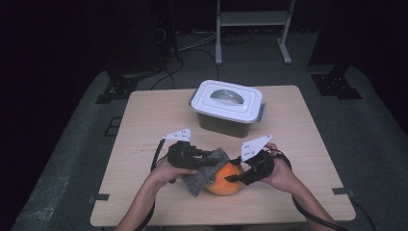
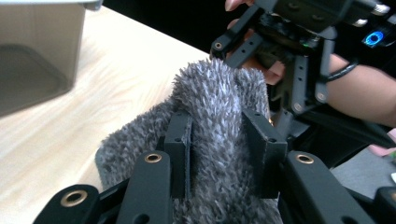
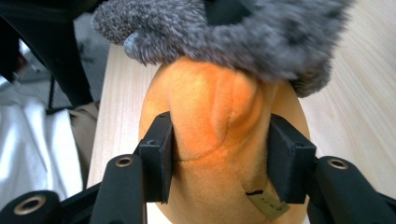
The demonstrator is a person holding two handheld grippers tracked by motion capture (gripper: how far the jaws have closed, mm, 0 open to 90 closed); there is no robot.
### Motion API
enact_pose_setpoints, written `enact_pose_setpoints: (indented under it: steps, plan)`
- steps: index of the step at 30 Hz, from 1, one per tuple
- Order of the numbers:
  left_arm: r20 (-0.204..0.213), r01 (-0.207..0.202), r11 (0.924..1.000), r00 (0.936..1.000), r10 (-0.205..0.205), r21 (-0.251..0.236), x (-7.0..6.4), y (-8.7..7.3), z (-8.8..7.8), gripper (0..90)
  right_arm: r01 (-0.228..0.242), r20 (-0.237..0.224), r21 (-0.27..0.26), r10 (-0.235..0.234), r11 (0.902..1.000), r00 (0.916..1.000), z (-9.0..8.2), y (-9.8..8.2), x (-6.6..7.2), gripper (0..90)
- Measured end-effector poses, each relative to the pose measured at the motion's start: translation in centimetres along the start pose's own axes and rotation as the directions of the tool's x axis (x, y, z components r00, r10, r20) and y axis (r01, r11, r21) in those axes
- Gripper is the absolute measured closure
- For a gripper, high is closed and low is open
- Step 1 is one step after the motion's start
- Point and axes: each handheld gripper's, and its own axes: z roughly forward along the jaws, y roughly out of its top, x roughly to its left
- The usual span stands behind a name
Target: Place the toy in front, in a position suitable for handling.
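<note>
Your left jaws pinch the cloth (image 1: 206, 169); your right jaws, half closed, press the orange toy's (image 1: 225, 181) sides. That toy sits at six o'clock on the tabletop (image 1: 144, 125), cloth draped at its ten o'clock.

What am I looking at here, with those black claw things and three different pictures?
A person sits at a wooden table holding a hand-held clamp tool, called a gripper, in each hand. One picture looks down from above; the other two come from small cameras riding on each gripper, looking along its two black jaws.

The left gripper is clamped on a fluffy grey cloth, which lies draped over a soft orange plush toy. The right gripper has its jaws around that toy, pressing into its sides.

Farther back on the table stands a closed box with a white lid. It looks as if the toy is being wiped.
</note>
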Motion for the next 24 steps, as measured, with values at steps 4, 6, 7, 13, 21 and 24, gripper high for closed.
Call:
enact_pose_setpoints:
  steps: [4,6,7,13,21,24]
  plan:
    - [-0.02,-0.011,0.9998,0.9997,0.011,0.019,0.0,0.1,-0.1,65.3,-0.041,-0.014,-0.037,0.04,0.9985,0.9991,-1.1,-1.5,-0.7,47.5]
    - [-0.02,-0.003,0.9998,0.9998,0.003,0.017,0.2,-0.1,-0.1,65.3,-0.071,-0.016,-0.042,0.071,0.9966,0.9974,-1.7,-2.2,-0.9,46.5]
    - [-0.019,0.001,0.9999,0.9998,-0.001,0.013,0.3,-0.1,-0.2,65.3,-0.082,-0.015,-0.044,0.081,0.9957,0.9966,-1.8,-2.4,-1.0,46.3]
    - [-0.012,0.006,0.9998,0.9999,-0.006,0.017,0.5,-0.3,-0.3,65.3,-0.091,0.002,-0.047,0.091,0.9948,0.9958,-2.4,-2.9,-0.9,44.0]
    - [0.034,-0.018,0.999,0.9993,0.017,0.04,-0.6,0.2,0.4,65.3,-0.009,0.016,-0.015,0.009,0.9998,0.9998,-1.6,-2.3,0.7,44.6]
    - [0.058,-0.04,0.9977,0.9976,0.036,0.054,-1.2,0.4,1.0,65.2,0.038,0.027,0.01,-0.039,0.9992,0.9989,-1.1,-1.8,1.7,44.1]
